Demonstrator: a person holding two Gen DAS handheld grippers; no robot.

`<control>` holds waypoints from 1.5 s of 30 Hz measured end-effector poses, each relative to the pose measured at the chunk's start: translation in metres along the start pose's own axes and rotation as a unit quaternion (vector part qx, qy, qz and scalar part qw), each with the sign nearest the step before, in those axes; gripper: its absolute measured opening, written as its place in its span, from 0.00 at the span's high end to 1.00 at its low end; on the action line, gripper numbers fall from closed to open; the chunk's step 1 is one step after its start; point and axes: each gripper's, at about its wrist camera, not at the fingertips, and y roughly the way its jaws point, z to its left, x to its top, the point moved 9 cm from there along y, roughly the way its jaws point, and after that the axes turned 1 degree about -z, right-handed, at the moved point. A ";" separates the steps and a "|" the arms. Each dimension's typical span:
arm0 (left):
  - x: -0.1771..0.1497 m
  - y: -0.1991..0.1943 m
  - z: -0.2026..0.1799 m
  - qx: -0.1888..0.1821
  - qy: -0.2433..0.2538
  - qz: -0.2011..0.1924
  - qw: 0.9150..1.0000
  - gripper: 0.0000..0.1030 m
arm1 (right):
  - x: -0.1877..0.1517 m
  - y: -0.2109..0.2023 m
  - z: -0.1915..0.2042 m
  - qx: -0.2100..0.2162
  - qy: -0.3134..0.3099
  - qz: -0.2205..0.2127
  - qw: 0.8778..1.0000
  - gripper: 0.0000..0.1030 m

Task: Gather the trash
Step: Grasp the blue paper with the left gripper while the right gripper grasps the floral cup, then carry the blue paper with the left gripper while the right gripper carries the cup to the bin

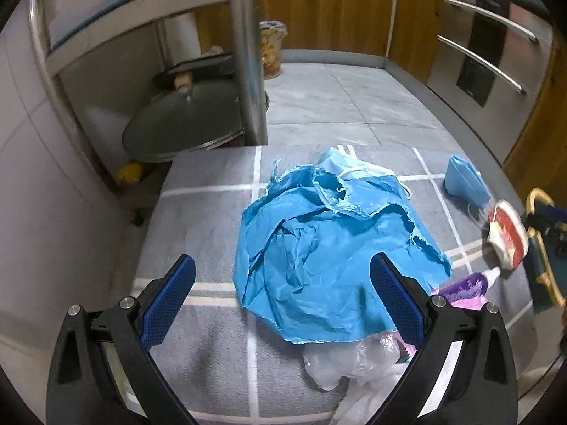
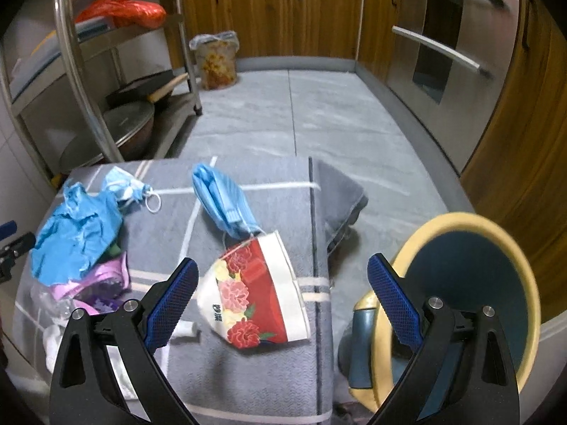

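The grey mat (image 2: pixel 248 372) with white stripes serves as the landmark; everything to be collected lies on it or just off its edges.

Off the mat's far left corner stands a steel rack (image 2: pixel 76 71), with a round pot lid (image 1: pixel 184 120) on its bottom shelf. On the mat's left part sits a crumpled blue sheet (image 1: pixel 319 255), the biggest piece of trash. The left gripper (image 1: pixel 281 301) hovers over the mat's near side with its jaws spread wide and nothing between them, the blue sheet lying between and beyond the blue pads (image 1: pixel 166 301). At the sheet's far edge a pale blue face mask (image 2: pixel 124 184) rests on the mat, its ear loop trailing. A purple wrapper (image 2: pixel 102 283) and clear crumpled plastic (image 1: pixel 340 361) poke out from under the sheet's near edge.

Toward the mat's middle lies a second, folded blue mask (image 2: pixel 223 202), and touching its near end is a flattened paper cup (image 2: pixel 255 294) with red and pink flowers. The right gripper (image 2: pixel 281 301) hangs over the mat's near right part, jaws wide and empty, the cup lying just beyond its left finger. Just beside the mat's right edge stands a dark blue bin with a yellow rim (image 2: pixel 460 283), partly behind the right finger.
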 end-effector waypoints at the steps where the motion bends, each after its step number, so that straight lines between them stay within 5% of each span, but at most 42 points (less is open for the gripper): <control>1: -0.001 0.001 0.000 -0.003 -0.008 0.003 1.000 0.07 | -0.001 0.002 0.001 0.003 -0.002 0.002 1.000 0.07; 8: -0.008 0.011 -0.009 -0.015 -0.008 0.030 0.999 0.20 | -0.012 0.017 0.022 0.047 -0.030 0.025 0.998 0.07; 17: -0.015 0.021 -0.015 -0.023 0.005 0.057 0.998 0.35 | -0.022 0.032 0.030 0.034 -0.063 0.048 0.996 0.09; 20: -0.017 0.023 -0.015 -0.028 0.002 0.065 0.998 0.52 | -0.025 0.037 0.030 0.034 -0.067 0.059 0.995 0.20; 23: -0.018 0.025 -0.017 -0.028 0.006 0.071 0.997 0.77 | -0.025 0.035 0.030 0.036 -0.071 0.060 0.995 0.21; 26: -0.018 0.024 -0.020 -0.031 0.012 0.072 0.997 0.90 | -0.021 0.030 0.030 0.036 -0.070 0.053 0.995 0.21; 38: 0.020 -0.027 -0.040 -0.018 0.058 -0.033 0.998 0.97 | -0.006 -0.010 0.031 0.039 -0.055 0.004 0.998 0.21; 45: 0.038 -0.058 -0.055 -0.041 0.059 -0.073 0.995 0.97 | 0.004 -0.037 0.029 0.039 -0.042 -0.024 0.998 0.21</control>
